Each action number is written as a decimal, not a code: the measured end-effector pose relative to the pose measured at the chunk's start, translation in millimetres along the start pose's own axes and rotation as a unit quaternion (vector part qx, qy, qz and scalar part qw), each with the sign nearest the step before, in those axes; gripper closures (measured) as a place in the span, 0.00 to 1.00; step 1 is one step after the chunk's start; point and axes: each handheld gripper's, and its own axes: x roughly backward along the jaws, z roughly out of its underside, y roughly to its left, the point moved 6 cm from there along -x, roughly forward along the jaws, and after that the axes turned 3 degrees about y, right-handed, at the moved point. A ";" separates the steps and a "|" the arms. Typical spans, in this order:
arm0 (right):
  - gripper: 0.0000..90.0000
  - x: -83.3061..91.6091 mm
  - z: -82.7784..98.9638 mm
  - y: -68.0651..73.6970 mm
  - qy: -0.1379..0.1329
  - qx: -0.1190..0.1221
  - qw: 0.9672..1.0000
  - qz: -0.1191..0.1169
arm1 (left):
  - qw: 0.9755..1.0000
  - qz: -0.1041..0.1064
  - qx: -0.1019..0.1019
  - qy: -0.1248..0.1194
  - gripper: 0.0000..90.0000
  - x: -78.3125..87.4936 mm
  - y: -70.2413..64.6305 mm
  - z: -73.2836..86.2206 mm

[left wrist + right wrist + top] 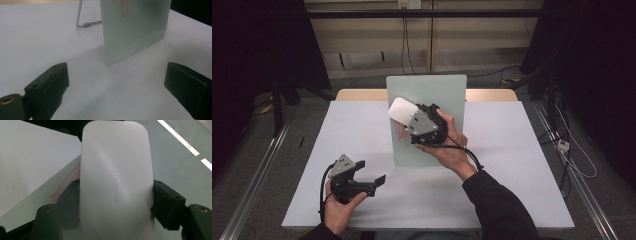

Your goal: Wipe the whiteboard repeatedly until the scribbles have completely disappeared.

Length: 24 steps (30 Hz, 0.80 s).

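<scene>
Two grippers are mine at this table. My right gripper (412, 122) is clamped on a white eraser (401, 111), a flat oblong block with rounded corners. In the right gripper view the eraser (116, 182) rises between my two black jaws, which press on its long edges from either side, and faint grey lettering runs along its face. I hold it up against the pale green glass board (439, 90) that stands upright near the middle of the white table (512, 165). From the high view the eraser lies over the board's upper left part, its rounded end pointing toward the board's left edge; whether it touches the glass I cannot tell for sure. Reddish pen marks (66, 183) show on the board just beside the eraser's left edge in the right gripper view, and the same red lines (123, 8) appear near the top of the board in the left gripper view.

My left gripper (373, 182) rests low over the table's near left part, well apart from the board, held in my left hand (337, 207). Its jaws stand wide apart with only bare table between them. Looking along them, I see the board's lower corner (110, 63) resting on the table and a metal wire stand (81, 22) propping it from behind.
</scene>
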 end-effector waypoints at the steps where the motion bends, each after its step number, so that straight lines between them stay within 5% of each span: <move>1: 0.35 -0.6 0.6 3.2 0.000 -0.004 1.000 -0.006 | 1.000 0.000 -0.001 0.001 0.06 0.1 0.2 0.2; 15: 0.35 -6.5 13.1 40.0 0.022 0.012 0.998 -0.056 | 1.000 0.001 -0.001 0.003 0.06 -0.7 0.3 0.6; 19: 0.35 -5.1 9.3 30.3 0.018 0.010 0.999 -0.049 | 1.000 0.000 -0.001 0.003 0.06 -0.4 0.2 0.6; 24: 0.35 0.8 0.5 2.9 0.012 -0.008 1.000 -0.013 | 1.000 0.000 -0.002 0.004 0.06 -0.1 0.4 0.8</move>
